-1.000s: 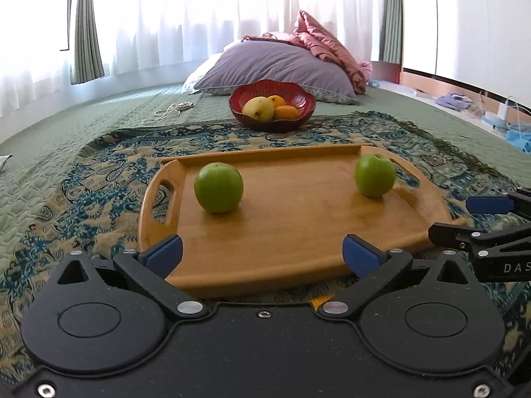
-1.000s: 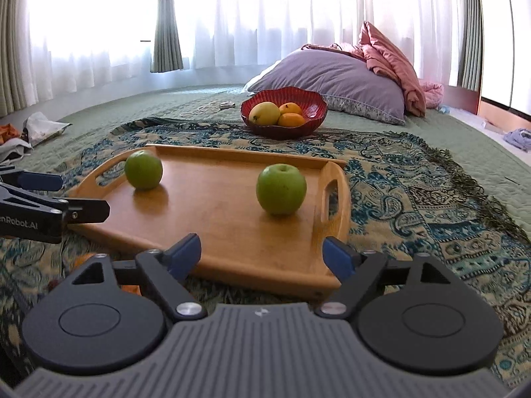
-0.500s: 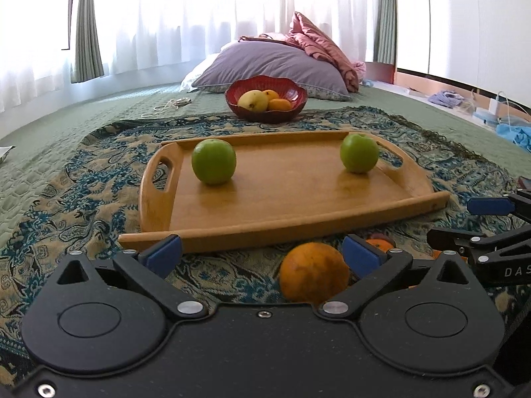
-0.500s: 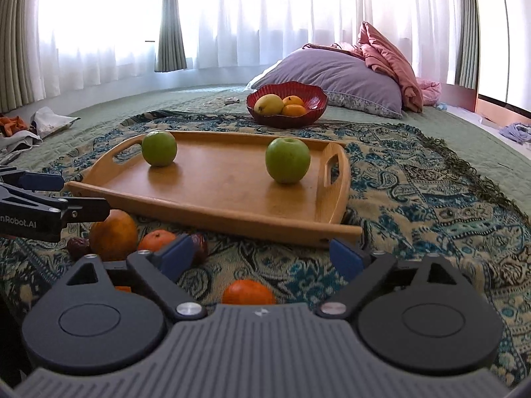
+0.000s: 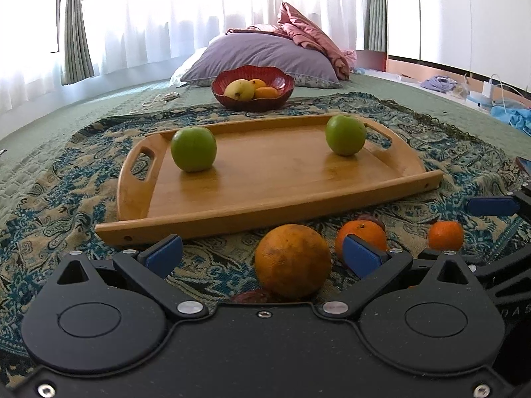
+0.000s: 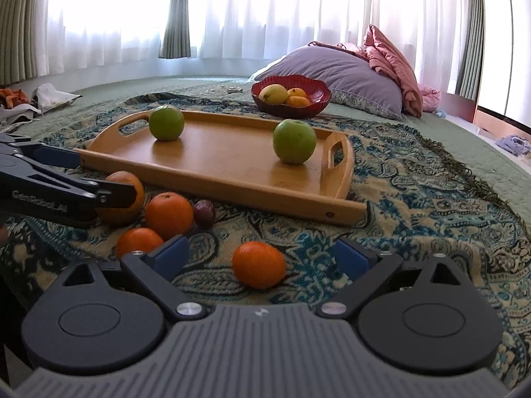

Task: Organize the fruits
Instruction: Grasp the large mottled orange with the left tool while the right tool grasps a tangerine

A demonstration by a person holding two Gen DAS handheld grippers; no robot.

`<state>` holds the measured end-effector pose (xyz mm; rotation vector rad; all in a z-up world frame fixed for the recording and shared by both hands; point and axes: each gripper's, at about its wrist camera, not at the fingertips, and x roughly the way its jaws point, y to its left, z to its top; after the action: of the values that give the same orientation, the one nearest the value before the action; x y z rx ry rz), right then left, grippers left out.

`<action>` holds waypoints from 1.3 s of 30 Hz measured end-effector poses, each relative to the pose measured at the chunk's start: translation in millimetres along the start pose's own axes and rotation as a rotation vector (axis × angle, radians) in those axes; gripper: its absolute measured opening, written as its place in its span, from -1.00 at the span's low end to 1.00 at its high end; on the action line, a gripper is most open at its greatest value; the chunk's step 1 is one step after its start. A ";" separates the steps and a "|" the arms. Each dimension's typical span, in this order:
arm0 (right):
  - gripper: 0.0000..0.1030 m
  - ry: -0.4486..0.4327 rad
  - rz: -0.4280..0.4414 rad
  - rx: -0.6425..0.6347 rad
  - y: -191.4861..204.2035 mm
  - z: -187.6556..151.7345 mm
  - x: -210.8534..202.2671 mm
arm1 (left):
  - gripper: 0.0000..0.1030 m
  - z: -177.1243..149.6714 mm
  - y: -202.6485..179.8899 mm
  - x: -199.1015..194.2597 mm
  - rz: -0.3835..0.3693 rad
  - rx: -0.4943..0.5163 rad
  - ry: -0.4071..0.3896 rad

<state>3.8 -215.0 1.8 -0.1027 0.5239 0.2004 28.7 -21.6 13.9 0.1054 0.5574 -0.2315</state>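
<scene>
Tray (image 5: 272, 179) long axis runs L-R; both grippers' fingers spread wide, R (image 6: 262, 257) just widened, nothing gripped.

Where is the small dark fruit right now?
In the right wrist view the small dark fruit lies on the patterned blanket, left of centre, just in front of the wooden tray and right beside an orange.

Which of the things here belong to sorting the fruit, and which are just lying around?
Part of the job: wooden tray, two green apples, red fruit bowl, loose oranges.

Lying about: purple pillow, pink blanket, patterned throw.
</scene>
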 end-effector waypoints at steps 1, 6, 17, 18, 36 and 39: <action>0.95 0.001 0.002 -0.002 0.9 -1.3 -0.2 | 1.00 -0.7 -0.4 0.3 -0.009 0.001 -0.002; 0.95 0.003 0.019 0.003 5.0 -4.6 -0.3 | 0.99 -2.1 -2.6 2.2 -0.029 0.001 0.013; 0.75 0.011 0.023 0.045 6.8 -7.0 1.5 | 0.55 -2.2 3.2 6.8 -0.074 -0.063 0.063; 0.73 0.012 0.024 0.048 7.3 -7.5 1.6 | 0.49 -1.9 3.5 6.8 -0.080 -0.066 0.065; -0.14 0.021 -0.023 0.089 4.6 -6.1 1.1 | -0.07 3.3 3.3 0.4 -0.115 -0.084 0.057; -0.24 0.027 -0.023 0.103 0.1 -4.4 0.8 | -0.07 7.0 2.9 -1.3 -0.107 -0.080 0.041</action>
<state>2.4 -215.5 -2.5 -0.0112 0.5587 0.1496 31.9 -19.7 20.6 0.0027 0.6129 -0.3111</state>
